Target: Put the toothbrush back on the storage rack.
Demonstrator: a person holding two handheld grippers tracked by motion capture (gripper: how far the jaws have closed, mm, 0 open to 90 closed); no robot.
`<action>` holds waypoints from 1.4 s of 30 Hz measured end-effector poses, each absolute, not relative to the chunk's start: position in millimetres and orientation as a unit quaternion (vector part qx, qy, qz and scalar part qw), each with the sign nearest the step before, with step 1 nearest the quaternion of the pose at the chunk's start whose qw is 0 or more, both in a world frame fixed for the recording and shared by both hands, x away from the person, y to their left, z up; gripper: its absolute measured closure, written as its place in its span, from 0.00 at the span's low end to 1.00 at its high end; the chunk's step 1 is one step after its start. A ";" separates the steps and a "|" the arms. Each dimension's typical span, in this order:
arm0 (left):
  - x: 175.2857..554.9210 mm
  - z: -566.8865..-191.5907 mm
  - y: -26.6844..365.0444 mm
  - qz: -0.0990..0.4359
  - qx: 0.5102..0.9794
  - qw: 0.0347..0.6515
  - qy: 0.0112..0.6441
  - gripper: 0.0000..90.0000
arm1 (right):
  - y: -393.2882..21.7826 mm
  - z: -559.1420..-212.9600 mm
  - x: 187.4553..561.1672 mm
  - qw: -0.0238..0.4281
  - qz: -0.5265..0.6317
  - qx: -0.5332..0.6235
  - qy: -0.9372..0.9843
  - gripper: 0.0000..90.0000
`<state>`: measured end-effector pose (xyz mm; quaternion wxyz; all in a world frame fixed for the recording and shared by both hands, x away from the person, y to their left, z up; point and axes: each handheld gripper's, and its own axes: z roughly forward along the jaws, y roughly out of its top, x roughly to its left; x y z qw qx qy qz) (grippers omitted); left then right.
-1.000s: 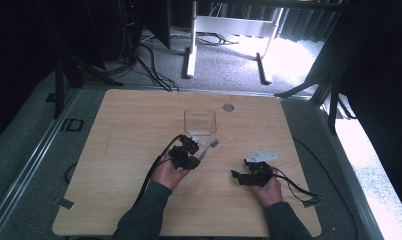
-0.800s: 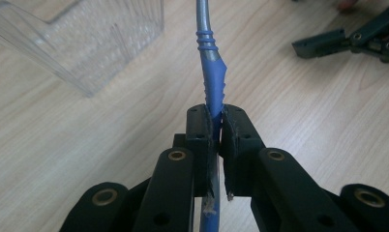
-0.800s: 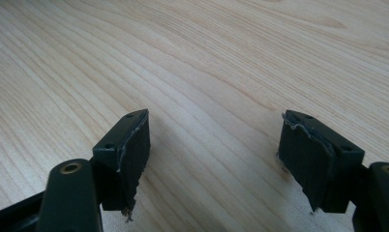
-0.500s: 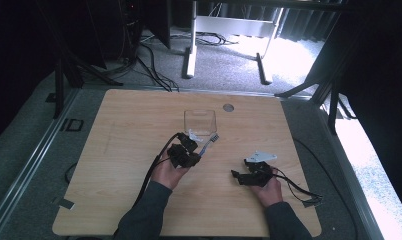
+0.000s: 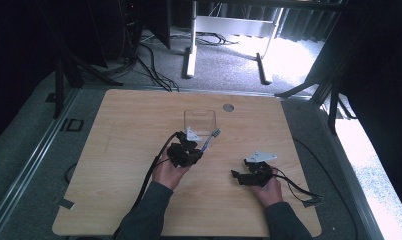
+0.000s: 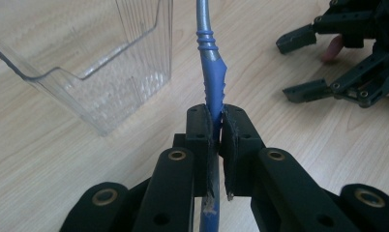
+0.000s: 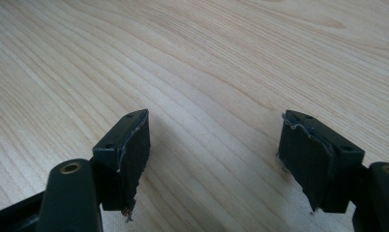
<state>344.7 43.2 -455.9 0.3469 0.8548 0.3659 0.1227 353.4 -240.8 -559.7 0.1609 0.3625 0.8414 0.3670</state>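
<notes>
Left gripper (image 6: 215, 145) clamped tight on the blue toothbrush (image 6: 211, 72) handle, brush head (image 5: 215, 133) angled up just beside the clear plastic container (image 5: 199, 122) mid-table. Right gripper (image 7: 214, 159) jaws wide apart, nothing between them, resting low over bare wooden table (image 5: 124, 125), well apart from the container.

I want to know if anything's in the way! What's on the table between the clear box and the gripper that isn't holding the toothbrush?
Only bare wood. In the high view, nothing lies on the table between the clear box and the open right gripper.
</notes>
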 end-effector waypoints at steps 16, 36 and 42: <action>346.6 -454.0 46.4 0.142 0.838 0.370 0.375 0.92 | -240.8 -559.7 353.4 0.161 0.367 0.362 0.841 0.30; 349.7 -452.3 49.0 0.164 0.830 0.404 0.349 0.92 | -240.9 -559.7 353.5 0.161 0.367 0.362 0.842 0.30; 353.1 -450.1 51.3 0.168 0.825 0.411 0.351 0.92 | -240.7 -559.8 353.4 0.161 0.367 0.363 0.841 0.30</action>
